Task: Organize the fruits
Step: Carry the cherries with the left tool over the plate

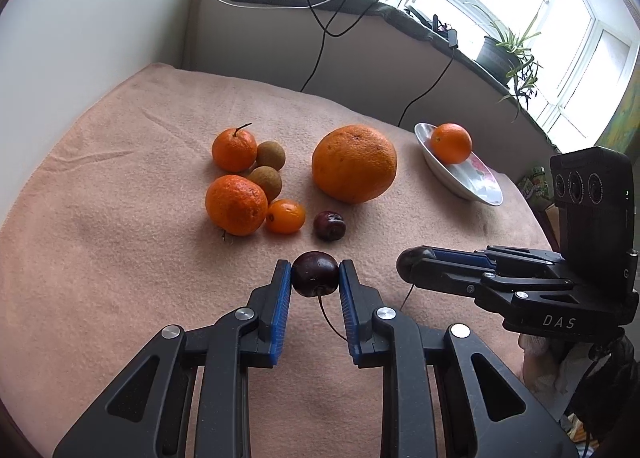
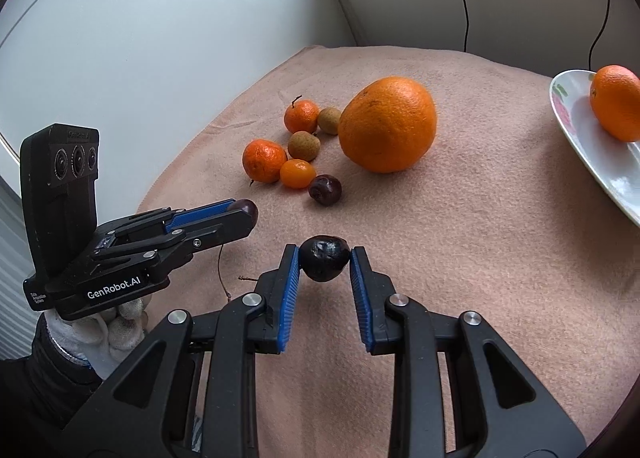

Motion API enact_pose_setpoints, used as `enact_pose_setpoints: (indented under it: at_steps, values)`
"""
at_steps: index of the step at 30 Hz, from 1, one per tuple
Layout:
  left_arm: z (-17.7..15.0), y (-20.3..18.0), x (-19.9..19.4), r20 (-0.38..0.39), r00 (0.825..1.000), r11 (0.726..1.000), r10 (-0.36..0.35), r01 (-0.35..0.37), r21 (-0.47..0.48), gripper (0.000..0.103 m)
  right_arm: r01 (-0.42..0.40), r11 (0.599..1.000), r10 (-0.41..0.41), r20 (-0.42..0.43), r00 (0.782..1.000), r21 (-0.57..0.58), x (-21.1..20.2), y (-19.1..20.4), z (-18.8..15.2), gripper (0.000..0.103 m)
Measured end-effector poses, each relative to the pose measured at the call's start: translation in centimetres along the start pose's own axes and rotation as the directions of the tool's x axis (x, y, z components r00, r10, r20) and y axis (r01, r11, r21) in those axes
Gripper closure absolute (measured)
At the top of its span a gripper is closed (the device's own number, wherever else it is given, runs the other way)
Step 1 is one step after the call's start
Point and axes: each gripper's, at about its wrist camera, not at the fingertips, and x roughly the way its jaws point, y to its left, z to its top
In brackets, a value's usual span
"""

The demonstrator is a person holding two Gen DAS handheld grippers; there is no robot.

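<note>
three dark cherries: one (image 1: 315, 273) between the left jaws, one (image 2: 324, 258) between the right jaws, one (image 1: 329, 225) lying loose. one large orange (image 1: 354, 163). three mandarins: two (image 1: 234, 149) (image 1: 236, 205) on the cloth, one (image 1: 451, 143) in the dish. one kumquat (image 1: 285, 216). two brown longans (image 1: 271, 155) (image 1: 265, 181). one white dish (image 1: 472, 182). two grippers, left (image 1: 315, 278) and right (image 2: 325, 258). one potted plant (image 1: 512, 54).
</note>
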Motion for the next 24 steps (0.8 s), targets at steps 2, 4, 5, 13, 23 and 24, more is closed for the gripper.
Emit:
enact_pose_setpoints:
  at_steps: [2,4,5,13,23,24]
  values:
    - [0.3,-0.5,0.1,0.005,1.000,1.000,-0.010,0.010,0.007,0.081,0.009,1.000,-0.009,0.017,1.000,0.012,-1.0,-0.7,0.1,0.076]
    - [0.7,-1.2,0.3,0.008,1.000,1.000,-0.021,0.021,0.016,0.080,0.019,1.000,-0.020,0.035,0.999,0.025,-1.9,-1.5,0.2,0.076]
    - [0.9,-1.5,0.4,0.010,1.000,0.999,-0.026,0.026,0.019,0.080,0.026,0.999,-0.028,0.045,0.999,0.031,-2.5,-1.9,0.2,0.076]
    - [3.4,-4.5,1.6,0.027,0.997,0.994,-0.076,0.074,0.078,0.081,0.078,0.994,-0.087,0.108,0.990,0.082,-6.5,-5.3,0.4,0.076]
    - [5.8,-9.3,4.6,0.010,0.989,0.980,-0.144,0.141,0.141,0.081,0.140,0.979,-0.163,0.157,0.974,0.151,-10.0,-10.0,0.9,0.076]
    - [6.0,-9.8,5.0,0.006,0.989,0.978,-0.150,0.148,0.148,0.081,0.144,0.977,-0.170,0.161,0.972,0.158,-10.0,-10.4,0.9,0.076]
